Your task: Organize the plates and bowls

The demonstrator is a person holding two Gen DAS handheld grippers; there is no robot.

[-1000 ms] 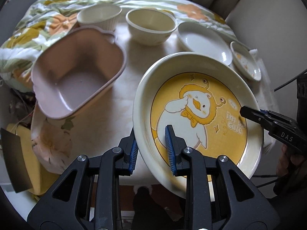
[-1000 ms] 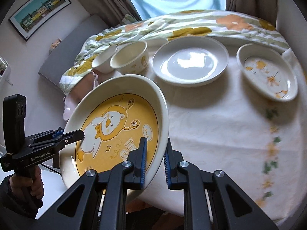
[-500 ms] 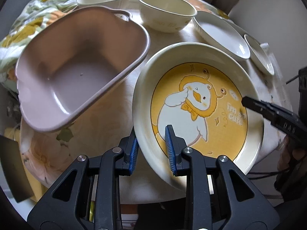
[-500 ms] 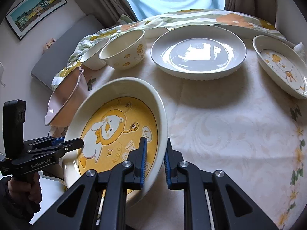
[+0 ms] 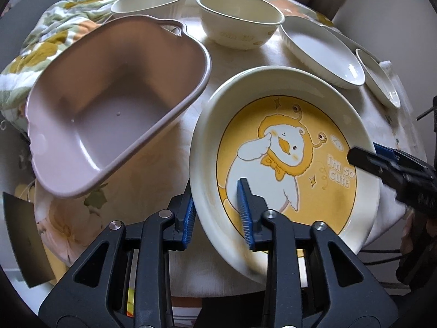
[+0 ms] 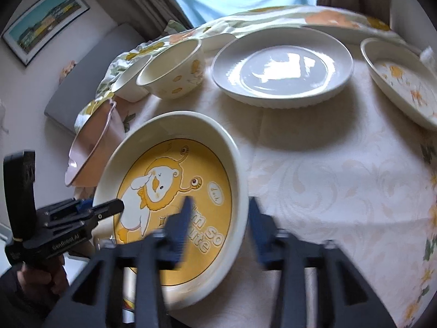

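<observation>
A cream plate with a yellow cartoon-duck print (image 5: 286,150) (image 6: 164,180) lies at the table's near edge, beside a pink tub (image 5: 109,109). My left gripper (image 5: 217,216) straddles the plate's near rim. Its pads still touch the rim while the jaws are starting to open. My right gripper (image 6: 220,221) is at the opposite rim. Its jaws are opening: the rim stands between the blue pads (image 6: 256,227) with a gap on each side. Each view shows the other gripper at the plate's far edge.
Two cream bowls (image 5: 240,24) (image 5: 148,1) stand behind the tub. A plain white plate (image 6: 281,68) and a small printed plate (image 6: 404,82) sit further back on the pale tablecloth (image 6: 341,177). A hand holds the left gripper's handle (image 6: 41,276).
The duck plate came down onto the table beside the pink tub. My right jaws went from pinching its rim to standing wide apart. My left jaws widened slightly.
</observation>
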